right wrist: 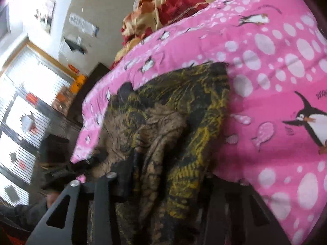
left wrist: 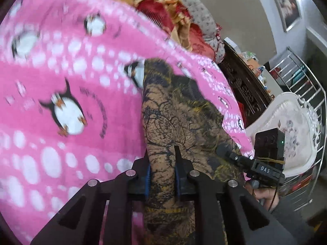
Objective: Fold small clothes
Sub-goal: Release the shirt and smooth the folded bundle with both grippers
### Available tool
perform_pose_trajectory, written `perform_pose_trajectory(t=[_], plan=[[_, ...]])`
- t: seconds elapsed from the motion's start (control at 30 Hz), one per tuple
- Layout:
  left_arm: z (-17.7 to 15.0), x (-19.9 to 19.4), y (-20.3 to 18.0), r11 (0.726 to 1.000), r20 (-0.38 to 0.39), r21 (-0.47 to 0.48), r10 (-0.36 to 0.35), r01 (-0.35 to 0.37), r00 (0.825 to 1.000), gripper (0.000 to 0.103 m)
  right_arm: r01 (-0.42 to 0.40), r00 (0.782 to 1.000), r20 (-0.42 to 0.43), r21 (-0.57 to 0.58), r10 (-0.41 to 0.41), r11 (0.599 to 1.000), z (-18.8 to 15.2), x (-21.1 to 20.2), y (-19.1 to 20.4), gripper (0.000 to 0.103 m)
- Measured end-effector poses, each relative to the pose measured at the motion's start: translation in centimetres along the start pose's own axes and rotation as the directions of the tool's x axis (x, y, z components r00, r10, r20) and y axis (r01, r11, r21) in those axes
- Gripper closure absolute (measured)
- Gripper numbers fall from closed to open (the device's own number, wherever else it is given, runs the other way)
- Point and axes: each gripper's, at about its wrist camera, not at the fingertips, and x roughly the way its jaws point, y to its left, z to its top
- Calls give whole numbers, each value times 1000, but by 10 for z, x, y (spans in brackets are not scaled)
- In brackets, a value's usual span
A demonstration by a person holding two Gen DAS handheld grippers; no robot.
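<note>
One patterned brown-and-yellow garment lies on the pink penguin blanket covering the bed, its long axis running straight away from the left gripper, whose fingers pinch its near end. The right gripper sits at the garment's near edge too; cloth hides its fingers, so its grip is unclear.
</note>
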Motion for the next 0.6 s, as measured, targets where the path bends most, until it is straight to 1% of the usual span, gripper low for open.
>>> perform_pose_trajectory(t=[0.03,0.07,0.13,0.2,0.3,0.37,0.4,0.43,0.47,0.5,0.53,0.6], plan=[[2,-5,0,1000,2,9,-6,6,1000,103,15,1000,-2,-11,-15,1000,0,1,9,73],[5,-10,5,1000,3,14,-9,9,1000,103,9,1000,5,-8,-9,1000,0,0,14,75],[11,-22,20,1000,13,4,-9,8,1000,103,-33,999,25,28,33,999,0,2,20,76],[20,-38,44,1000,28,-11,-3,3,1000,103,-57,998,16,39,57,998,0,19,31,76],[33,-63,77,999,45,-1,43,-43,998,103,-106,994,-4,43,107,993,0,59,52,76],[41,-73,94,995,52,35,87,-89,995,103,-140,990,-2,39,140,989,2,88,67,76],[45,-74,106,993,47,35,109,-111,993,103,-156,988,3,24,156,987,3,101,75,75],[45,-71,112,992,36,27,123,-124,992,100,-140,990,4,-2,140,990,2,113,82,73],[43,-65,121,992,16,16,126,-127,992,89,-109,994,6,-20,109,994,0,121,85,73],[39,-60,128,996,28,7,93,-93,995,88,-112,994,14,-18,112,994,0,121,84,73],[34,-60,127,997,63,19,78,-79,995,87,-143,989,20,4,143,990,0,119,78,74],[33,-58,122,994,68,42,97,-100,993,85,-179,984,26,29,178,983,-3,116,71,74]])
